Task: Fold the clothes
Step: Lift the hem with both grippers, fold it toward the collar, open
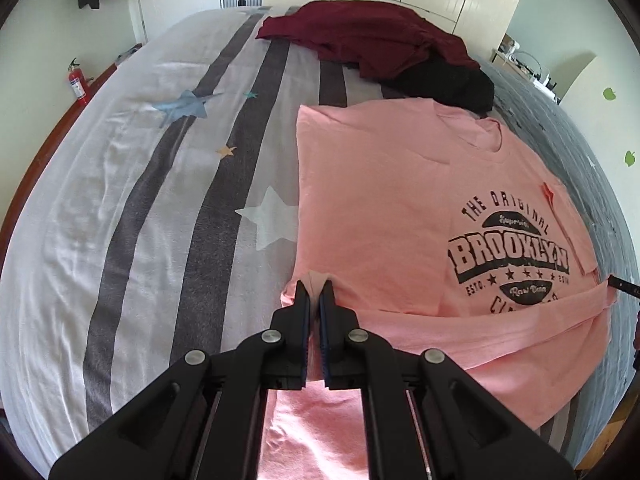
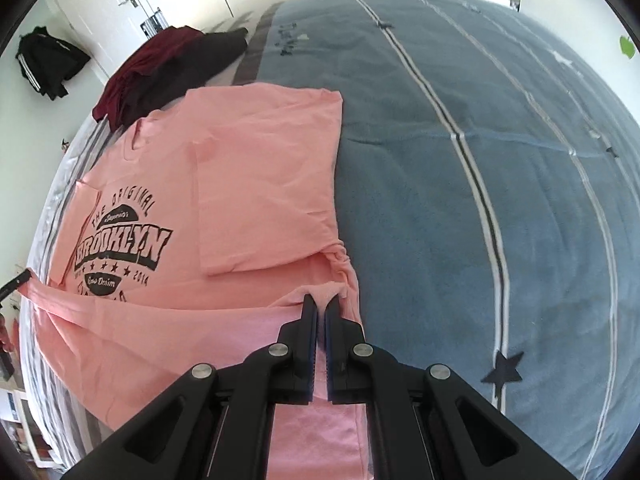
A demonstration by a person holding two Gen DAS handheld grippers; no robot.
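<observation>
Pink cotton fills both wrist views: a pink T-shirt printed with a black "BROOKLYN" graphic lies face up on the bed, both sleeves folded in over the chest. The left gripper angles steeply down at the shirt's lower left corner, its black jaws clamped narrow on a pinched tuft of hem. The right gripper tilts down likewise at the lower right corner, jaws pressed together on a puckered fold, with loose fabric hanging beneath both. Soft bedding shows grey-and-white stripes with stars on one side, blue fleece-like cloth on the other. A maroon garment and a black garment lie crumpled beyond the collar.
</observation>
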